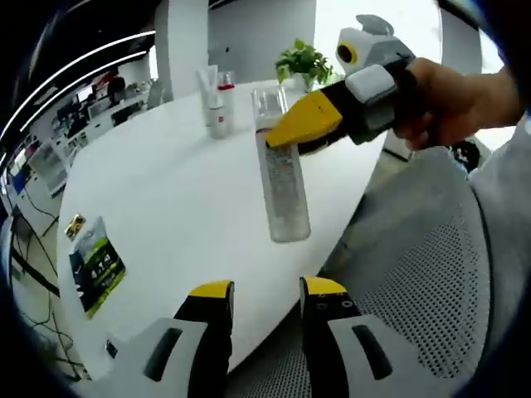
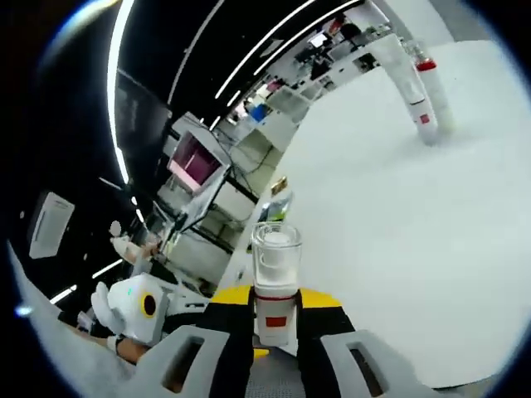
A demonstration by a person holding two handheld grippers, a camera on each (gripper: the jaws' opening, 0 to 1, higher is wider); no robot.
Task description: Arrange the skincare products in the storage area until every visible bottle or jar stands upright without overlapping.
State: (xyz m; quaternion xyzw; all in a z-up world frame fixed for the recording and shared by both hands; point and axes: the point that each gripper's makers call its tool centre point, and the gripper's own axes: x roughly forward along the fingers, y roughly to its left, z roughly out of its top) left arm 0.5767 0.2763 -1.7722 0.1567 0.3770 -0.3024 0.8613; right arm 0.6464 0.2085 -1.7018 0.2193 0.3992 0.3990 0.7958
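1. Pinching the clear bottle near its cap, my right tongs held it at centre frame on the white table.
2. My left tongs stood spread, bottom centre.
3. Two white tubes stood upper centre.

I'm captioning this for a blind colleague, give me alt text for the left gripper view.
The right gripper, in a person's hand, clamps the top of a tall clear bottle on a white table. Two white tubes, a plant and a green packet stand by.
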